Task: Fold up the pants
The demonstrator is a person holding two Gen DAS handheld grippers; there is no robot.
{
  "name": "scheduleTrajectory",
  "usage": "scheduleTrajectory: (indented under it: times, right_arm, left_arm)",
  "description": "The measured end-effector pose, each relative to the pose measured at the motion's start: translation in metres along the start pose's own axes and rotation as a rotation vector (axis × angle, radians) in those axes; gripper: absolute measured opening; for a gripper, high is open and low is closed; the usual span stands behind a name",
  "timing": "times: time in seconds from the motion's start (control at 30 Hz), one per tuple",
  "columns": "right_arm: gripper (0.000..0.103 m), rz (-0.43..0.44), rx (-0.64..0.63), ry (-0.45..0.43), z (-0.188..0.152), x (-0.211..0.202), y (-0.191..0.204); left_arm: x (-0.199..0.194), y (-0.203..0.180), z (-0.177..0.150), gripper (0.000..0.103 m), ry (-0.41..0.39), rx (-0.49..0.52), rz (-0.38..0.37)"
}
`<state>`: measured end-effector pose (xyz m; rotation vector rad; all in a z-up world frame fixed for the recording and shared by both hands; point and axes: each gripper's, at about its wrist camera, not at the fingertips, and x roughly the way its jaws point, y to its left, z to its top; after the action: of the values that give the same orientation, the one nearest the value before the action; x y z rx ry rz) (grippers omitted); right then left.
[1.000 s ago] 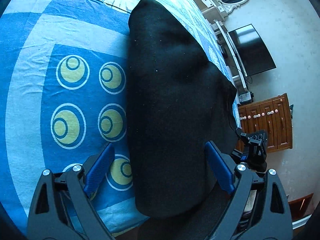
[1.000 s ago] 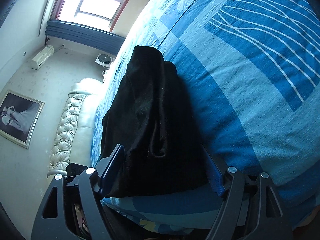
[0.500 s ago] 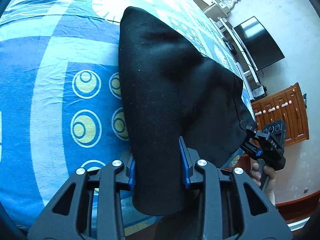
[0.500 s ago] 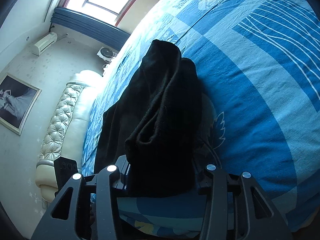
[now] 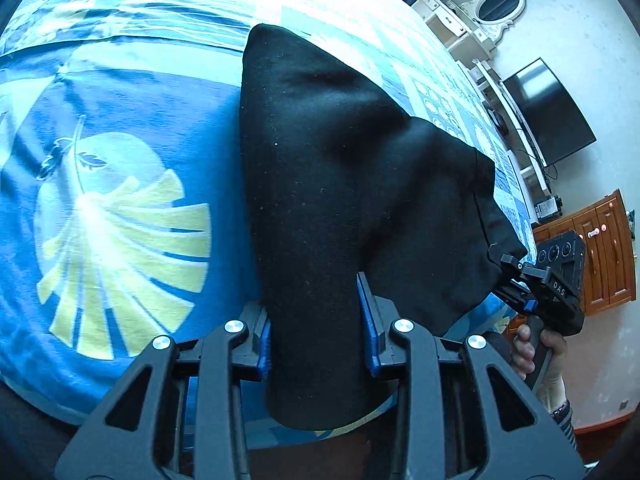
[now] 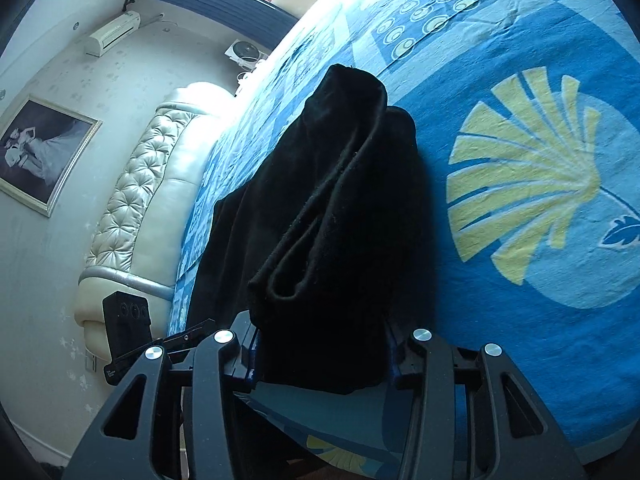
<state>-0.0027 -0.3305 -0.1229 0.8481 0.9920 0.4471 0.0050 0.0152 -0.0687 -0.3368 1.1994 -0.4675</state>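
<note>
Black pants (image 5: 340,184) lie on a blue patterned bedsheet (image 5: 120,208), their near end lifted off it. My left gripper (image 5: 318,320) is shut on one corner of that end, and the cloth hangs down between its blue pads. My right gripper (image 6: 320,352) is shut on the other corner of the pants (image 6: 328,220), where the folded hem shows as a loop. The right gripper also shows in the left wrist view (image 5: 536,280), at the cloth's right edge. The far end of the pants rests on the bed.
The bedsheet (image 6: 520,184) has a yellow fan print. A padded white headboard (image 6: 136,200) and a framed picture (image 6: 40,152) are to the right gripper's left. A TV (image 5: 548,112), white shelves and a wooden cabinet (image 5: 600,248) stand beyond the bed.
Both grippers went from open around the pants' near end to shut on it. They then lifted the cloth and carried it forward over the bed.
</note>
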Motion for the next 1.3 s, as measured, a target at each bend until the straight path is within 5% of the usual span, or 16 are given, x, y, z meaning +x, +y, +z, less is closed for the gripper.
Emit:
scheduleTrajectory:
  times: [0.53, 0.7, 0.9, 1.1, 1.3]
  right_arm:
    - [0.045, 0.030, 0.027, 0.011, -0.013, 0.016, -0.001]
    - [0.053, 0.027, 0.051, 0.012, -0.014, 0.011, -0.009]
    - [0.064, -0.017, 0.035, 0.018, -0.009, -0.007, -0.010]
    - [0.071, -0.015, 0.083, -0.095, 0.021, -0.033, -0.021]
    - [0.072, 0.031, 0.089, -0.068, 0.069, 0.003, -0.026]
  left_arm:
    - [-0.013, 0.015, -0.012, 0.037, -0.026, -0.012, 0.016]
    - [-0.017, 0.020, -0.017, 0.050, -0.061, 0.012, -0.023]
    - [-0.040, 0.036, -0.021, 0.082, -0.140, 0.037, -0.073]
    - [-0.032, 0.064, 0.010, 0.090, -0.131, -0.095, -0.161]
    - [0.010, 0.068, 0.066, 0.090, -0.105, -0.101, -0.187]
